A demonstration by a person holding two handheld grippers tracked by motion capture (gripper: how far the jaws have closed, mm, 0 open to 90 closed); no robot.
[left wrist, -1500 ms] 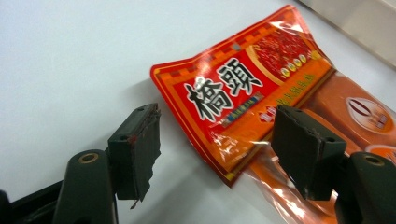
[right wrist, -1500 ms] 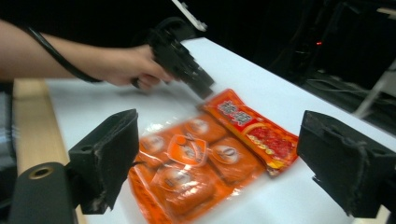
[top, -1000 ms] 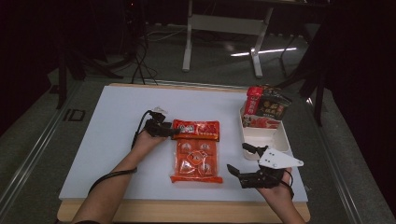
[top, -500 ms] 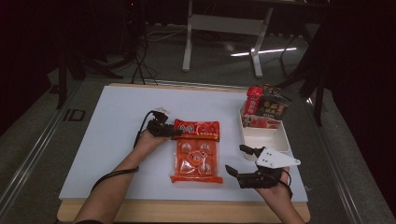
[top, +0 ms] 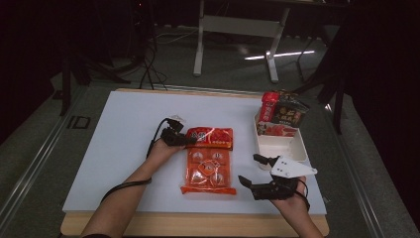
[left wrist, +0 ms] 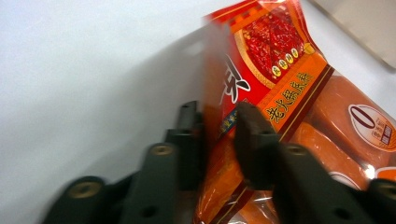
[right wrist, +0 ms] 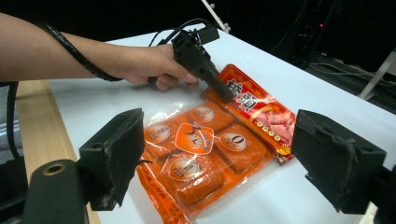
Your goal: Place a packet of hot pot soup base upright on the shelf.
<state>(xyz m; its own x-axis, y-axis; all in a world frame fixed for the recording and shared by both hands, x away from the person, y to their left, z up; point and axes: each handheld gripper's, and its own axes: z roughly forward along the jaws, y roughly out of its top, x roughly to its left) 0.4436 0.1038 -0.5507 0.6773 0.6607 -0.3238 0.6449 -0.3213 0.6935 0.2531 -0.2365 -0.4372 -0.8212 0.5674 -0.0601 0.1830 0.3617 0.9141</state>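
Observation:
A red snack packet [top: 214, 137] lies across the top of a clear orange packet [top: 209, 168] holding several wrapped pieces, in the middle of the white table. My left gripper [top: 187, 139] is shut on the red packet's left end. In the left gripper view the jaws pinch the red packet [left wrist: 275, 60] at its edge, with the gripper [left wrist: 218, 125] low on the table. My right gripper [top: 255, 172] stands open just right of the orange packet. In the right gripper view its pads [right wrist: 116, 149] spread wide before the orange packet [right wrist: 196, 154], with the left gripper [right wrist: 224, 95] beyond.
A white tray [top: 282, 148] stands at the right, with red and dark snack packets [top: 281, 115] upright in its far end. The wooden table edge [top: 198, 225] runs along the near side. A black cable [top: 124, 187] trails along the left forearm.
My right gripper has edged a little left toward the orange packet, still open. The left gripper and the red packet have stayed in place.

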